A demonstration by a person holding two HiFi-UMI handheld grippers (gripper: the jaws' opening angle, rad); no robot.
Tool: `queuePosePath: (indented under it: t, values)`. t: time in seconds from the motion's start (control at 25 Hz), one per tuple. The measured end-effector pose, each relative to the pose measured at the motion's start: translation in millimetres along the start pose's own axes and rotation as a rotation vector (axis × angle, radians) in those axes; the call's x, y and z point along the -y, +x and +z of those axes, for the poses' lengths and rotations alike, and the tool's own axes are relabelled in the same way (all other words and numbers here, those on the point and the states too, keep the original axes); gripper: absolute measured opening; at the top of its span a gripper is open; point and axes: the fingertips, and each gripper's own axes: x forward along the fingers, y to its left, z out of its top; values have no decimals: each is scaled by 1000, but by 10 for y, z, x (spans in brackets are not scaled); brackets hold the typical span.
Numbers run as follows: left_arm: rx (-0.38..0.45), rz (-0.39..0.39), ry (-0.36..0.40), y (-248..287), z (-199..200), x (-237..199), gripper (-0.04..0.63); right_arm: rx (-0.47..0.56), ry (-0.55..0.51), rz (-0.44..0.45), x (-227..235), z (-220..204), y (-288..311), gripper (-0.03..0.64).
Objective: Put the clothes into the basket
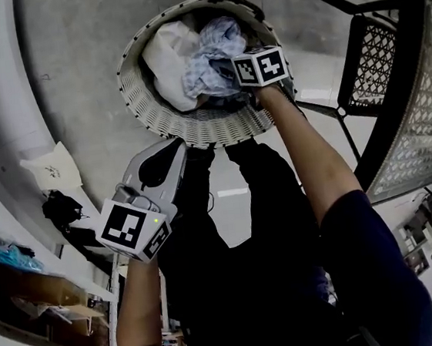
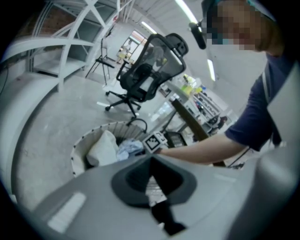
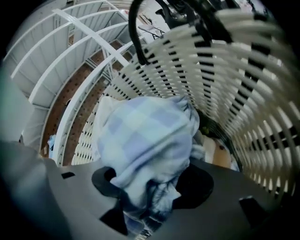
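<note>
On the floor stands a round white woven basket. Inside it lie a white garment and a light blue checked garment. My right gripper reaches down into the basket, mostly hidden under its marker cube. In the right gripper view the blue checked garment is bunched between the jaws, shut on it, with the basket wall close behind. My left gripper hangs outside the basket's near rim, jaws together and nothing in them. From the left gripper view the basket shows ahead, beyond the closed jaws.
A black mesh chair and a white mesh tabletop stand to the right of the basket. Along the left runs a curved white ledge with a white bag and dark items. A black office chair stands farther off.
</note>
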Motion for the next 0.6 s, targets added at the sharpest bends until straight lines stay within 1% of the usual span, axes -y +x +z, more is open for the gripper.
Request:
queuePosePath:
  t: [0.08,0.24,0.4,0.6]
  values:
    - [-10,-1,-4,14,-54,-32,5,1,16,-16,44,-32,73,256]
    - [-18,-11,6,-25,-18,4,5,24,-14,-61,-55,16,-59,328]
    - [-5,-28,28,-119,164,161,5,67,-24,-81,-206,56,-500,336]
    - [7,-46,69,-299,429,397,5,124,-28,-70,-459,150,-1103,336]
